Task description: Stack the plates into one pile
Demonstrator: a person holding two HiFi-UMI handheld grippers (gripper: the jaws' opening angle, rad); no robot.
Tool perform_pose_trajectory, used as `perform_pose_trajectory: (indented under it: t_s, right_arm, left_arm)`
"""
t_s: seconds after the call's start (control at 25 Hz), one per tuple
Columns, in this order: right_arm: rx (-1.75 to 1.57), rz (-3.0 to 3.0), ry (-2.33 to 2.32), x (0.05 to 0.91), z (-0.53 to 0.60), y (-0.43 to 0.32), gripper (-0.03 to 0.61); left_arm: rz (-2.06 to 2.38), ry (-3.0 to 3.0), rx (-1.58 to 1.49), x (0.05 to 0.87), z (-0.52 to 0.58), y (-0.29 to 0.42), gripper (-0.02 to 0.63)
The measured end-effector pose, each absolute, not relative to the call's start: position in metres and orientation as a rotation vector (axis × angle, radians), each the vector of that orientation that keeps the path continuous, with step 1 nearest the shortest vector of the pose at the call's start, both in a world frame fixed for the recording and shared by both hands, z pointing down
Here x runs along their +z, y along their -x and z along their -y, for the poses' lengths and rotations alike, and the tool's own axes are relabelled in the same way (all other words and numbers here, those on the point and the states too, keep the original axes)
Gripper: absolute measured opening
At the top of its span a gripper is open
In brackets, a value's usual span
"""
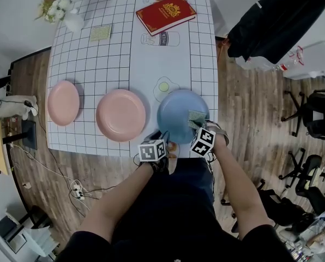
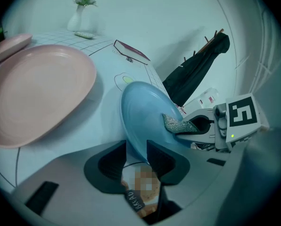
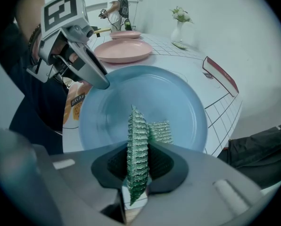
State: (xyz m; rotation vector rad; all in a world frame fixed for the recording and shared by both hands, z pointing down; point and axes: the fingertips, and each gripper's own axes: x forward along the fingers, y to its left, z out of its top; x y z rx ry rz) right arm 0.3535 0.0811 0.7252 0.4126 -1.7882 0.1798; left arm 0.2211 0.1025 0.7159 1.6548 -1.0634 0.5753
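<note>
I have both tongs on the blue plate (image 1: 180, 115), which sits at the near right corner of the gridded worktop (image 1: 113, 53); the right tongs (image 3: 139, 142) are clamped on its near rim, one green ribbed pad (image 3: 136, 145) above the plate and the other under it; the left tongs (image 2: 136, 150) stand a little apart with the plate's near-left rim between the jaws, and I can't see them pressing on it; whether the plate is clear of the surface I cannot tell. To its left, just beside it, lies the larger pink plate (image 1: 120, 115), and further left, near the worktop's left edge, the smaller pink plate (image 1: 63, 102); the three are in a row, none on another. At the far side are a red book (image 1: 166, 13) and, at the far left corner, a white vase of flowers (image 1: 64, 12), both well apart from the plates.
</note>
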Motion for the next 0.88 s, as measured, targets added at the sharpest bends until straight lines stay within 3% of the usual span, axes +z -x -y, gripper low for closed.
perform_pose_trajectory:
  t_s: [0.48, 0.88]
  right_arm:
    - [0.138, 1.802, -0.399, 0.724, -0.083, -0.349, 0.08]
    - [0.113, 1.807, -0.376, 0.724, -0.088, -0.344, 0.08]
  left_arm:
    - [1.055, -2.106, 0.838, 0.666, -0.036, -0.19, 0.115]
    - [0.748, -2.371, 1.05, 0.671, 0.03, -0.218, 0.115]
